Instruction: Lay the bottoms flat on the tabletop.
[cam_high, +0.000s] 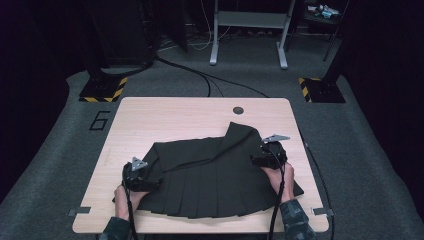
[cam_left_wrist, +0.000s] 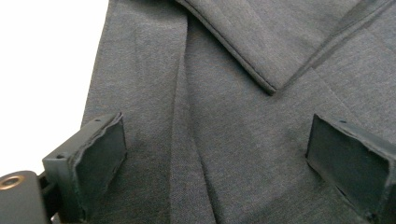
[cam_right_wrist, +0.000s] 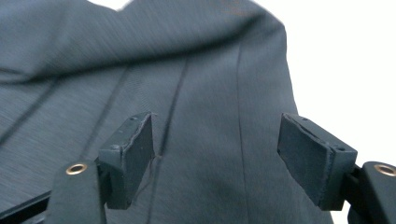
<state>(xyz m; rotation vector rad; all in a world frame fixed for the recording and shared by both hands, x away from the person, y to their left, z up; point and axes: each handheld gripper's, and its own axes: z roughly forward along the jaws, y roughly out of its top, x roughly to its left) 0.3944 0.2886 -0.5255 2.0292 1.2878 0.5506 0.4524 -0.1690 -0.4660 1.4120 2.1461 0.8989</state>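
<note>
A dark grey pleated skirt (cam_high: 215, 175) lies spread on the light wooden table (cam_high: 165, 117), its upper part folded over toward the far right. My left gripper (cam_high: 152, 183) rests at the skirt's left edge, open, its jaws wide apart over the cloth (cam_left_wrist: 219, 154). A folded hem (cam_left_wrist: 243, 51) shows just ahead of it. My right gripper (cam_high: 256, 159) sits at the skirt's right side, open too, with pleated fabric (cam_right_wrist: 210, 140) between and under its pads (cam_right_wrist: 135, 154). Neither pair of jaws pinches the cloth.
A round cable hole (cam_high: 238, 110) sits near the table's far edge. Bare tabletop lies beyond the skirt and to its left. Cables (cam_high: 210, 80) run across the grey floor behind, near a desk frame (cam_high: 248, 30) and yellow-black striped bases (cam_high: 102, 90).
</note>
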